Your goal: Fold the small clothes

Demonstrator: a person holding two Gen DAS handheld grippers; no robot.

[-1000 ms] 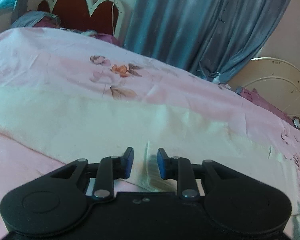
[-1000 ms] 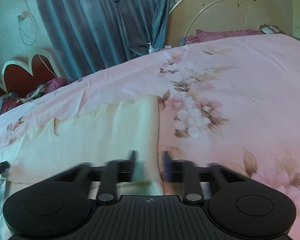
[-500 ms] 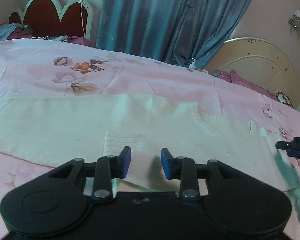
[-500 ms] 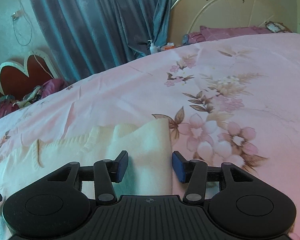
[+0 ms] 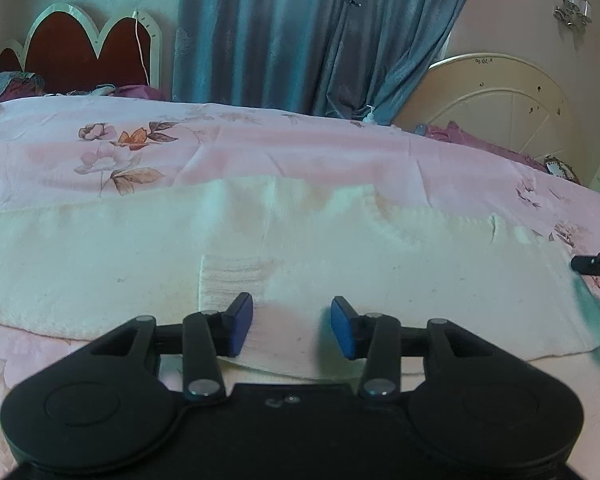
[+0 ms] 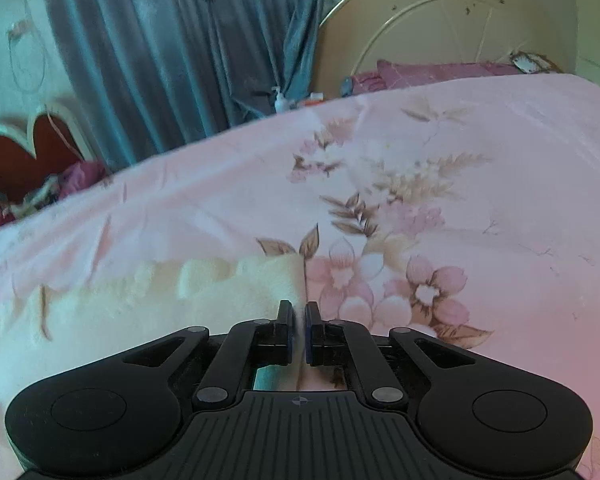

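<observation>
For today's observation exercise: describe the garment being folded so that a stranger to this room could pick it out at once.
Start from the wide bed under the pink floral sheet. Spread flat along its near side lies the cream knitted garment, with the left tongs over its near edge. It is the only pale, plain, fuzzy piece there, with ribbed edging, unlike the flower-printed sheet around it.

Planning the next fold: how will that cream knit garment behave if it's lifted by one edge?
The garment lies limp and flat on the bedsheet, so it will probably droop and stretch. Its fuzzy knit likely grips well; the right gripper has its edge pinched. It looks light.
</observation>
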